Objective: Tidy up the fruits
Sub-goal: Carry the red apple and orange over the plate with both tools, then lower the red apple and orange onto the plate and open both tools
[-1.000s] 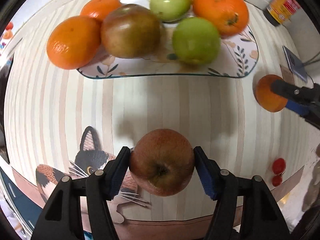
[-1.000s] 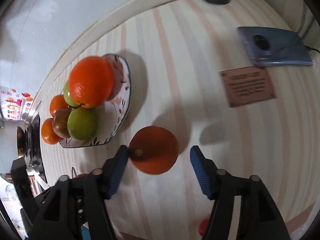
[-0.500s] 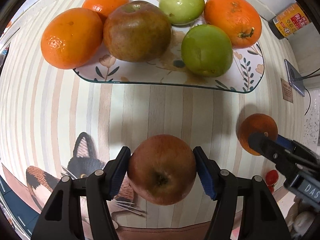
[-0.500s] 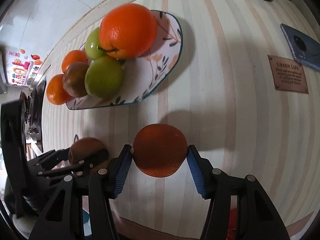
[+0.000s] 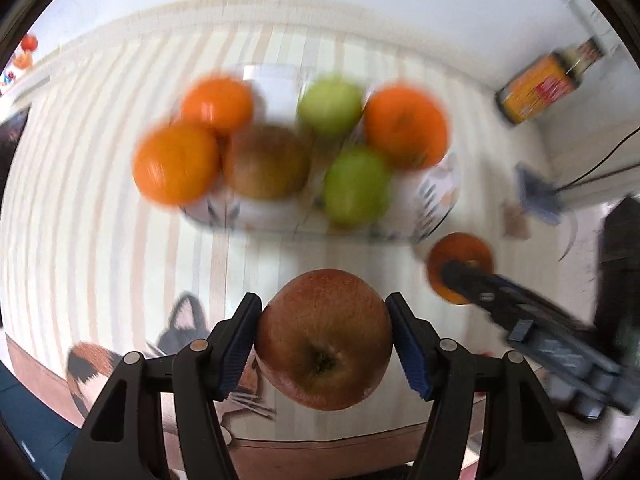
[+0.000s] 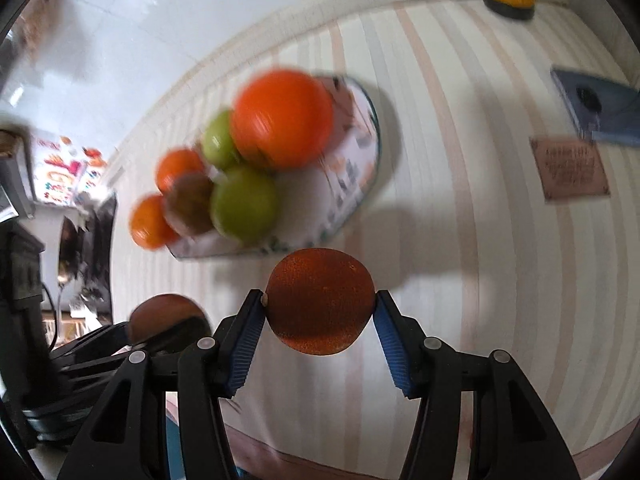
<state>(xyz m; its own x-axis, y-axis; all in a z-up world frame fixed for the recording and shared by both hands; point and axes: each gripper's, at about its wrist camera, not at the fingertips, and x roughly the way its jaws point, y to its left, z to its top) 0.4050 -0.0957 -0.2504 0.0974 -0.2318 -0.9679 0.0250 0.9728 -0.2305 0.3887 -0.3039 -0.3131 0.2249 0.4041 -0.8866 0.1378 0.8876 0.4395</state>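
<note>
My left gripper [image 5: 324, 334] is shut on a red-brown apple [image 5: 324, 340] and holds it above the striped tablecloth. My right gripper [image 6: 319, 322] is shut on a dark orange [image 6: 320, 300], also lifted; it shows in the left wrist view [image 5: 460, 256] at the right. A floral plate [image 5: 440, 192] lies beyond both, blurred, with oranges [image 5: 176, 164], green apples [image 5: 356, 188] and a brown apple [image 5: 266, 162]. The plate also shows in the right wrist view [image 6: 360, 168].
A sauce bottle [image 5: 544, 84] stands by the back wall at the right. A blue phone [image 6: 596, 108] and a brown card [image 6: 568, 168] lie to the right of the plate. A cat picture [image 5: 176, 332] marks the cloth's near edge.
Both grippers have risen and pulled back from the plate with their fruit; the plate now looks smaller and blurred. The right gripper closed on the orange a second ago.
</note>
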